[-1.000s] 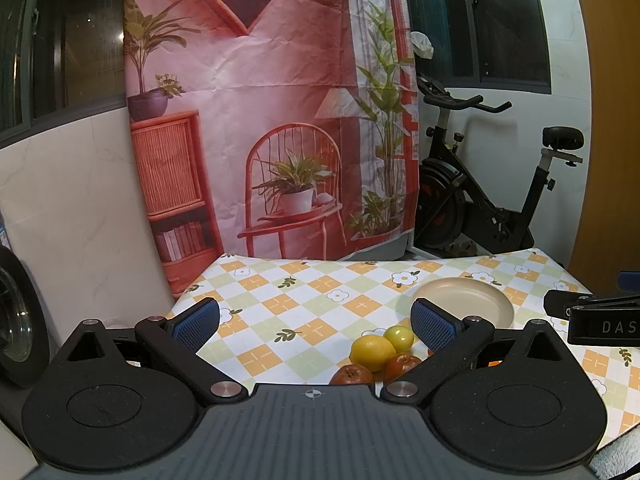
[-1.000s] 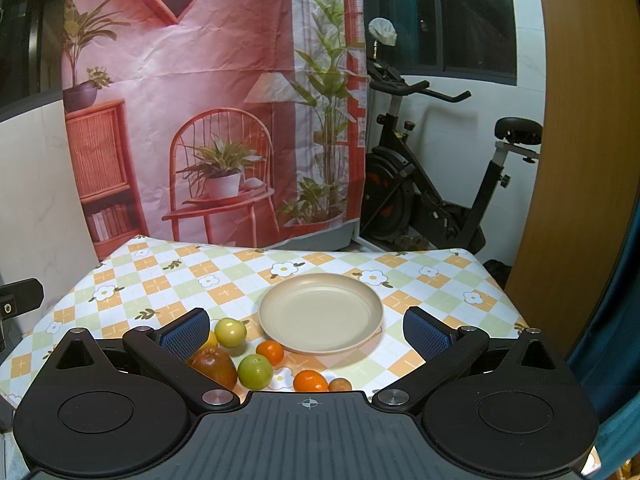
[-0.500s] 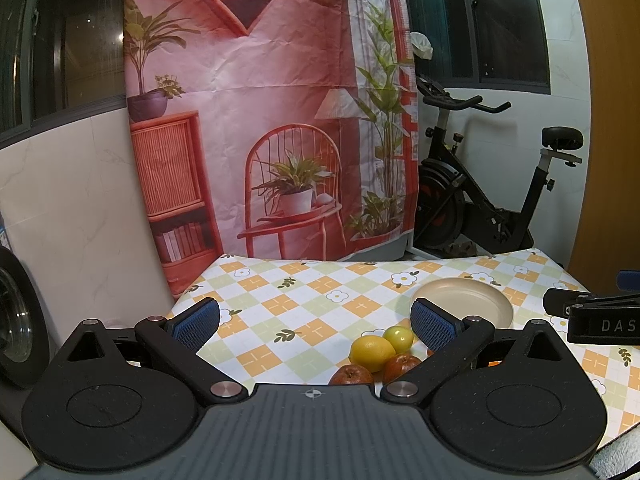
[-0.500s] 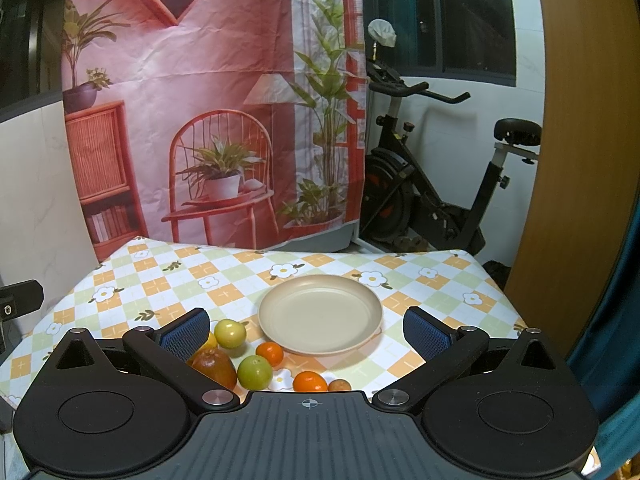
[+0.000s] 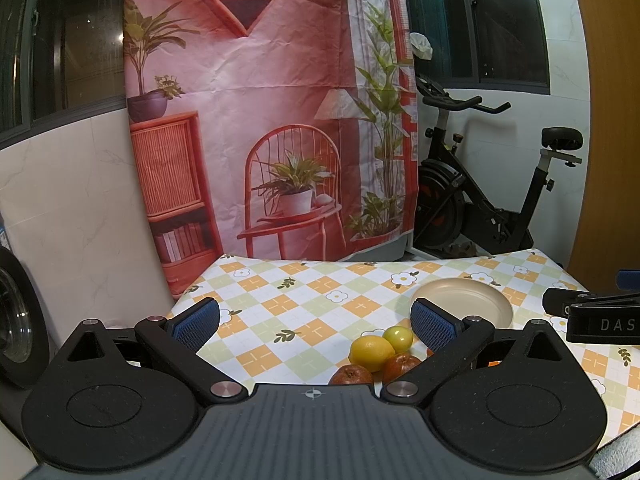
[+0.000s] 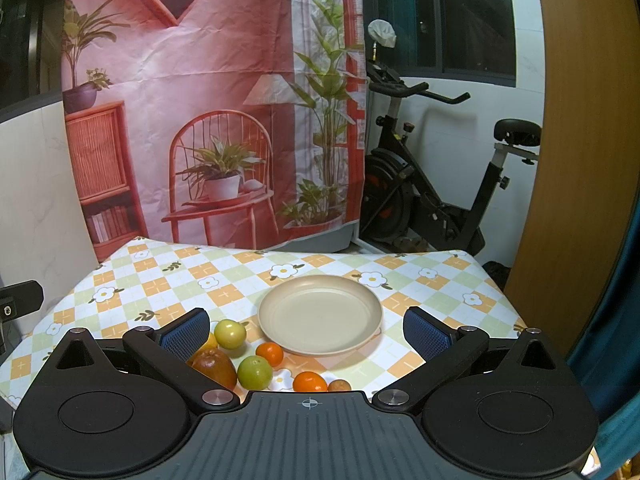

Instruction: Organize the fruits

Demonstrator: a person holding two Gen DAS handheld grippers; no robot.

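Above the checked tablecloth [image 6: 168, 280], left gripper [image 5: 316, 320] and right gripper [image 6: 306, 326] hover spread wide, holding nothing. Fruits [image 6: 256, 372] lie clustered beside the empty beige plate [image 6: 320, 312]. Nothing has moved since the earlier frames.

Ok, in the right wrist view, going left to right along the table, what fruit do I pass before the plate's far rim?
Brown-red fruit → yellow-green fruit → green fruit → small orange → second orange → plate.

No visible change, both views as a second ago
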